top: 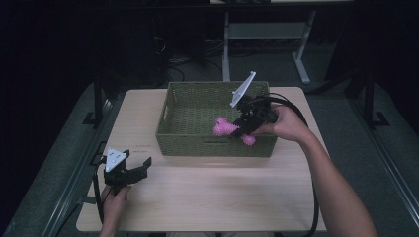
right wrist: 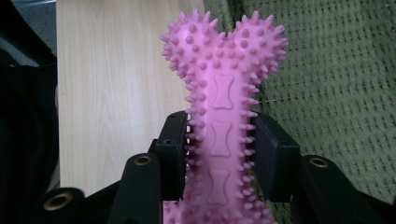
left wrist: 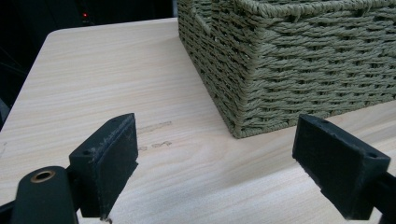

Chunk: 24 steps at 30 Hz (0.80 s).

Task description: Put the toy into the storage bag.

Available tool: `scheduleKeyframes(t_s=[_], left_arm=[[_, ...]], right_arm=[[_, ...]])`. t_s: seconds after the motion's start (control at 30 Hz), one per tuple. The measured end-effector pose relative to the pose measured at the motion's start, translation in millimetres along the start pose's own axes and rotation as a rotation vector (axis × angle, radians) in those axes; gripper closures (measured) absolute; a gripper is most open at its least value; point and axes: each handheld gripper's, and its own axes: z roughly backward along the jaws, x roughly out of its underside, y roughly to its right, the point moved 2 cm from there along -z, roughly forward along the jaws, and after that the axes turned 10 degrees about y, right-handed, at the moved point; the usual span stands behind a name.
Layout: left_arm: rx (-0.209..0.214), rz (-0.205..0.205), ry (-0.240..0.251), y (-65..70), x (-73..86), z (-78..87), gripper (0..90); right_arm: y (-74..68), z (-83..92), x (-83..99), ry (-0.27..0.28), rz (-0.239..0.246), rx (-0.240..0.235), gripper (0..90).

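Note:
A pink spiky bone-shaped toy (top: 226, 128) hangs over the front part of the woven green basket (top: 170, 111), clamped at its shaft by my right gripper (top: 242, 129). In the right gripper view the toy (right wrist: 223, 88) stands up between the two black pads (right wrist: 173, 149), which press on its sides; the basket's weave (right wrist: 336, 84) lies behind it. My left gripper (top: 132, 170) rests low at the table's front left corner, held by a hand. In the left gripper view its jaws stand wide apart, gripper (left wrist: 231, 161) open with only bare table between them.
The basket's near corner (left wrist: 243, 93) stands just ahead of the left gripper. A light wooden table (top: 212, 192) stretches in front of the basket. Dark floor, desk legs (top: 226, 49) and cables lie beyond the far edge.

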Motion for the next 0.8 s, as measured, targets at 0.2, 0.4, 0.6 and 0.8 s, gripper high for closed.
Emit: scheduleKeyframes(t_s=[0.2, 0.4, 0.6, 0.8], left_arm=[[-0.003, 0.004, -0.003, -0.6, 0.1, 0.0, 13.7], [-0.005, 0.006, -0.003, -0.9, 0.5, 0.2, 13.6], [-0.002, 0.001, -0.007, -0.1, 0.7, -0.4, 13.6], [-0.004, 0.007, -0.007, -0.2, 1.4, -1.1, 13.7]], right_arm=[[8.2, 1.0, -0.9, -0.002, -0.014, 0.005, 58.2], [15.2, 2.1, -1.2, 0.003, -0.026, 0.009, 58.2], [21.3, 2.2, -2.7, 0.008, -0.031, 0.008, 58.2], [28.4, 0.7, -0.4, 0.005, -0.046, 0.011, 58.1]])
